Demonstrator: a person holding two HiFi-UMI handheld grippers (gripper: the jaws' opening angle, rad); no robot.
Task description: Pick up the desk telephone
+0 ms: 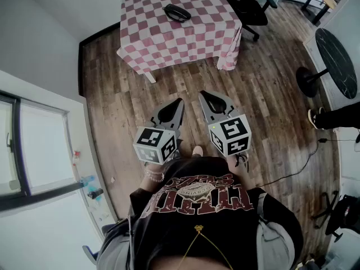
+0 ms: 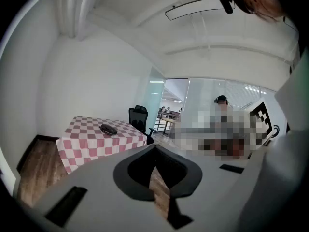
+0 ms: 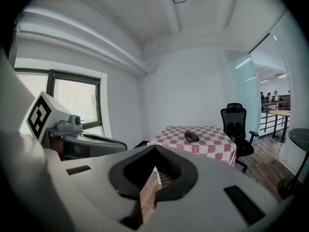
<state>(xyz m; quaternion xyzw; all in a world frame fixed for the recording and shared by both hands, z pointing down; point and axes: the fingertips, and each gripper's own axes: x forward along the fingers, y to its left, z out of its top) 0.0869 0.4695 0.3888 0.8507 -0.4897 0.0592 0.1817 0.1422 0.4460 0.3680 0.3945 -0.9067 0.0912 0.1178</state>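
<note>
The desk telephone (image 1: 176, 12) is a black set lying on a table with a pink-and-white checked cloth (image 1: 197, 38) at the far end of the room. It also shows as a small, distant shape in the left gripper view (image 2: 108, 128) and in the right gripper view (image 3: 191, 137). I hold both grippers close to my body over the wooden floor, well short of the table. My left gripper (image 1: 180, 100) (image 2: 154, 147) has its jaw tips touching and holds nothing. Beside it, my right gripper (image 1: 201, 93) (image 3: 155, 148) is shut too, and empty.
A black office chair (image 1: 247, 4) stands at the table's right side. A round black table (image 1: 336, 61) is at the right edge, with a person's foot (image 1: 314, 117) and a floor cable (image 1: 292, 173) below it. A window (image 1: 28, 145) and white wall line the left.
</note>
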